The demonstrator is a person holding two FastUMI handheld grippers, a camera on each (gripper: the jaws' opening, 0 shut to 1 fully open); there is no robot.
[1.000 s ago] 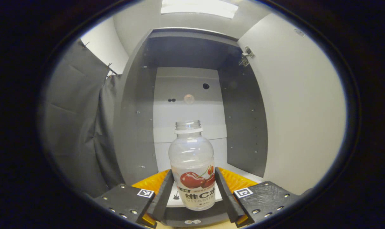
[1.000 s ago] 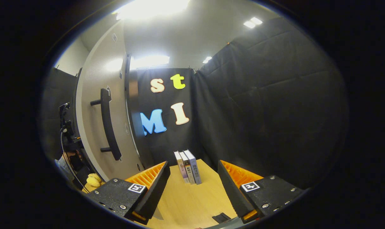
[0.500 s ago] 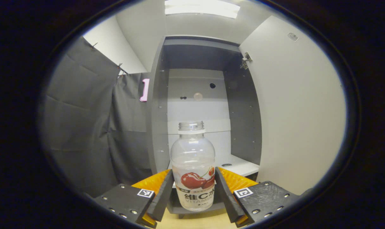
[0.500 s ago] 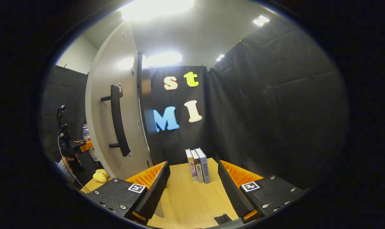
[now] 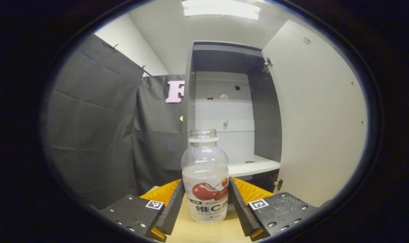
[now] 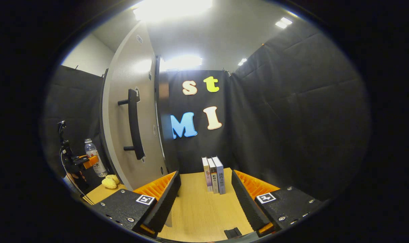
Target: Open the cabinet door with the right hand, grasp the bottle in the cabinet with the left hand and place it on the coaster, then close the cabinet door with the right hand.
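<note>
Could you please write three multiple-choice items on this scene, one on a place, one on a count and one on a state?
1. Where is the clear plastic bottle with the cherry label?
A. Between the left gripper's fingers
B. Lying on the cabinet shelf
C. Beside the books

2. How many upright books stand on the light wooden table?
A. One
B. Three
C. Five

3. How is the pale grey cabinet door with the black bar handle?
A. Shut
B. Removed
C. Swung open

Answers: 1 A, both fingers press its label; 2 B, three spines stand side by side; 3 C, the left gripper view looks into the cabinet past the door.
</note>
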